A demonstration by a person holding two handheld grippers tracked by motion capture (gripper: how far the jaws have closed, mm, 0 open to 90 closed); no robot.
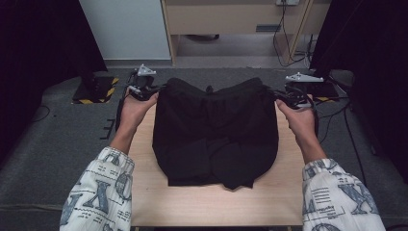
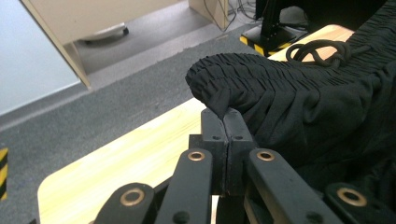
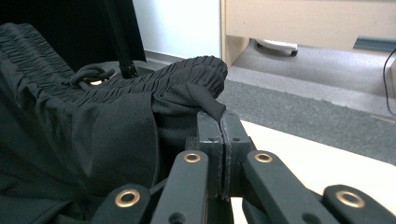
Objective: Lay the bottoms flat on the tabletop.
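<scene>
Two tongs at work, one at each far corner of a black fabric pair of shorts with a ruched elastic waistband (image 1: 215, 130). Garment lies on the pale wooden counter (image 1: 202, 204), waistband at the far edge, leg ends towards the person and folded under in a bunched heap.

Left tongs (image 1: 153, 89): at the waistband's left end. Left gripper view has the jaws pressed together, a pinch of black cloth caught between their tips (image 2: 225, 114), just below the gathered band. Shorts (image 2: 299, 107) bulge to the right of the jaws; counter (image 2: 140, 154) bare below.

Right tongs (image 1: 284, 96): at the waistband's right end. Right gripper view has the jaws closed tight on a small fold of the cloth (image 3: 222, 115); shorts (image 3: 93, 126) spread to the left.

Black knotted drawcord (image 2: 322, 52) lies at mid-waistband, on top of the fabric.

Waistband sags slightly in the middle between the two grips. Patterned white sleeves (image 1: 98, 192) enter from the near edge. Grey carpet floor (image 1: 62, 134) around the counter.
</scene>
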